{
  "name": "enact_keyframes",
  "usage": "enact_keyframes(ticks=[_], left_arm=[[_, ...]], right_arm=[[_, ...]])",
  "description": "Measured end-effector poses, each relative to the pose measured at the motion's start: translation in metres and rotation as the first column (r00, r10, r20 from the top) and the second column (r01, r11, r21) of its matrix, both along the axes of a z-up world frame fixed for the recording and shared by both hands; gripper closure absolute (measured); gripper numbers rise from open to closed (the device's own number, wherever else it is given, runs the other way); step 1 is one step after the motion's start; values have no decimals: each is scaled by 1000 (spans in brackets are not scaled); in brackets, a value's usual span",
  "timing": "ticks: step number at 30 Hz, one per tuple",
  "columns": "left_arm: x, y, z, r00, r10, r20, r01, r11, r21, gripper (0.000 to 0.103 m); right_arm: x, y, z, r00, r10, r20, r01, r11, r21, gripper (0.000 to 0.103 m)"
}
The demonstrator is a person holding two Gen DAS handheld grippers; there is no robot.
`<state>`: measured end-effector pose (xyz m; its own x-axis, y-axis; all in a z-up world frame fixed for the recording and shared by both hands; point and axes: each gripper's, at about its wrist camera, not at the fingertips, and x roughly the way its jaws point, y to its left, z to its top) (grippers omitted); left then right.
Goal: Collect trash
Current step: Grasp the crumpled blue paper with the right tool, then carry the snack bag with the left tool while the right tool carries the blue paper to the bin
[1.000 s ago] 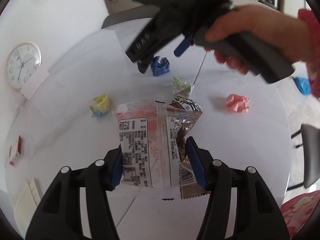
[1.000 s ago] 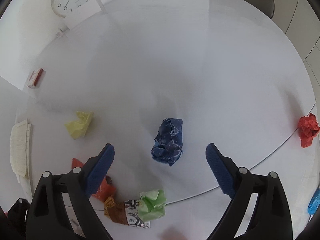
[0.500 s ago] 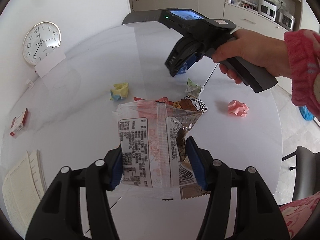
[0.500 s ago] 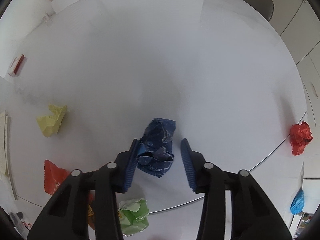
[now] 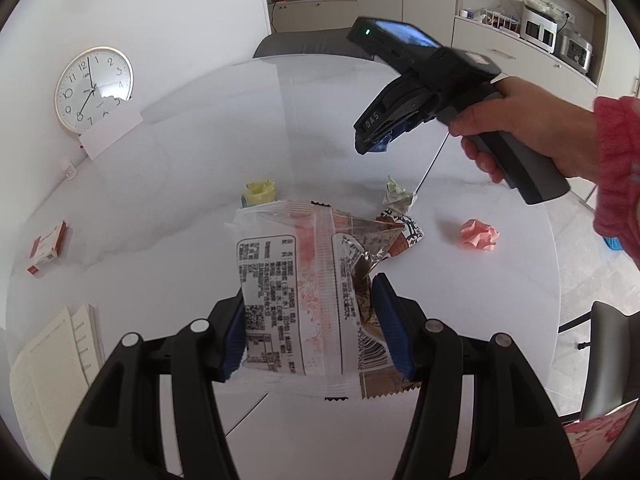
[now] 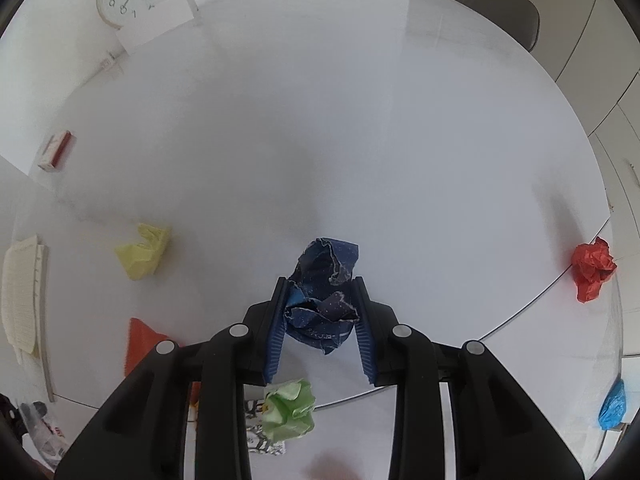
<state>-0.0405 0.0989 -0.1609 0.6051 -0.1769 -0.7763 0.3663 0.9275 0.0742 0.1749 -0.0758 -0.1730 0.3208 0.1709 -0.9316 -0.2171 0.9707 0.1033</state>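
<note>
Right gripper [image 6: 322, 322] clamps blue wad [image 6: 326, 300]; left gripper [image 5: 310, 326] grips wrapper bag [image 5: 304, 296], mouth facing up toward the wad's side.

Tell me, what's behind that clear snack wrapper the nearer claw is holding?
Behind the clear snack wrapper in the left gripper is a brown patterned wrapper, partly covered. Farther back lies a yellow paper ball, its lower part hidden. Anything else directly behind is covered.

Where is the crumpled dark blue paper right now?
In the right wrist view, the dark blue paper sits low centre, pinched between the right claw pads above the table, just beyond the green paper wad.
</note>
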Motion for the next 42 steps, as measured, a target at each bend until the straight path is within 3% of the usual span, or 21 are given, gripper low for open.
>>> enact_keyframes(ticks=[7, 12, 21, 29, 34, 37, 42], left_arm=[[1, -31, 27, 999, -35, 15, 35, 999, 15, 47], [-5, -73, 49, 993, -117, 15, 117, 993, -31, 47], [-27, -159, 64, 959, -282, -15, 279, 956, -90, 47], [-36, -193, 61, 950, -307, -58, 299, 948, -113, 49], [-36, -199, 57, 956, -285, -74, 276, 954, -115, 51], [-38, -199, 58, 959, -275, -70, 268, 958, -102, 51], [-42, -201, 55, 959, -270, -85, 265, 962, -61, 51]], right_arm=[[-54, -50, 70, 995, -42, 94, 32, 993, 110, 71], [-136, -104, 104, 985, -94, 143, 73, 986, 149, 71], [-248, -169, 111, 960, -238, 147, 214, 964, 161, 71], [-285, -217, 84, 937, -333, 110, 309, 932, 190, 70], [-293, -225, 53, 944, -324, 63, 306, 931, 198, 70], [-291, -219, 19, 956, -293, 27, 284, 942, 176, 69], [-287, -209, -73, 960, -256, -109, 272, 948, 168, 69]])
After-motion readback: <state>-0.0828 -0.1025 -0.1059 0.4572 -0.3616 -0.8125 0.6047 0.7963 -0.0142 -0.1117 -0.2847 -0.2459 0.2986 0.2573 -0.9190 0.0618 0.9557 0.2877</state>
